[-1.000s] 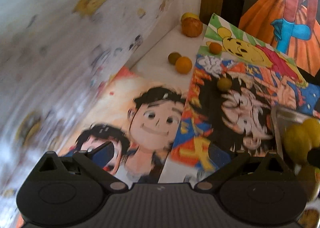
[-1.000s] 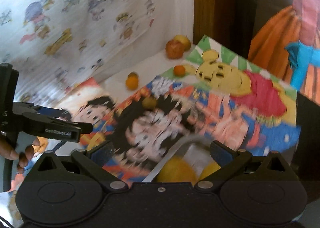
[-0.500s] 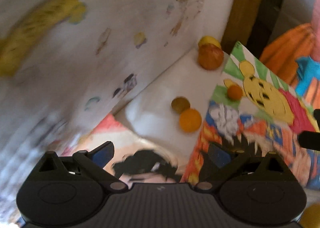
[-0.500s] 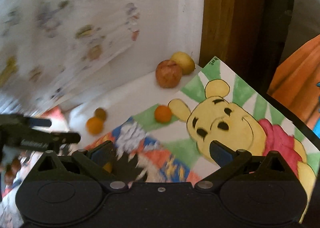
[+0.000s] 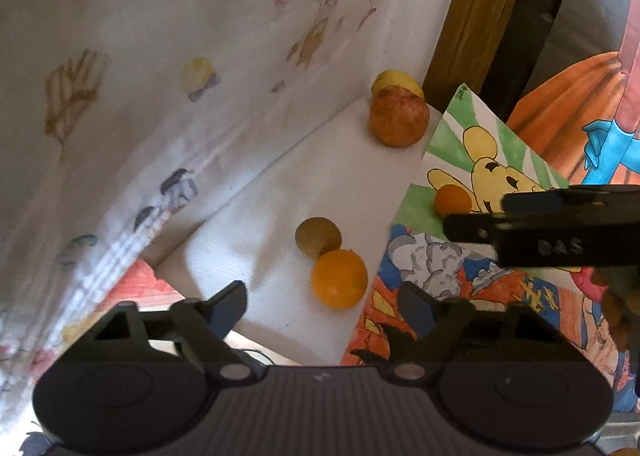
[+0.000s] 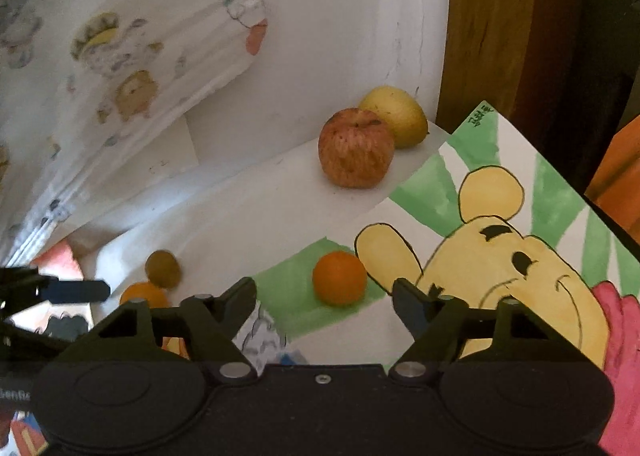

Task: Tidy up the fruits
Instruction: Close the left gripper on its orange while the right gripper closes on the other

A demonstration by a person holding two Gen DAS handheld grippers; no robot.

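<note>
On the white table (image 6: 248, 207), my two grippers gape empty: the right gripper (image 6: 324, 296) frames the tangerine (image 6: 339, 278) on the bear drawing (image 6: 500, 256); the left gripper (image 5: 322, 302) faces the orange (image 5: 339, 279), which touches the kiwi (image 5: 318, 236).

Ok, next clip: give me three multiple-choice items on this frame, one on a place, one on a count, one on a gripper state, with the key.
1. Where does the small orange in front of the right gripper lie?
A. on the green part of the bear drawing
B. against the red apple
C. in a bowl

2. How many fruits show in the left wrist view?
A. three
B. five
C. seven

3. How do the left gripper's jaws stand?
A. shut on an orange
B. shut on nothing
C. open, holding nothing

Key: 1 A, green paper lies under it. 2 B: yellow fruit, red apple, brownish fruit, larger orange, small orange. 3 C, fingers stand wide apart.
</note>
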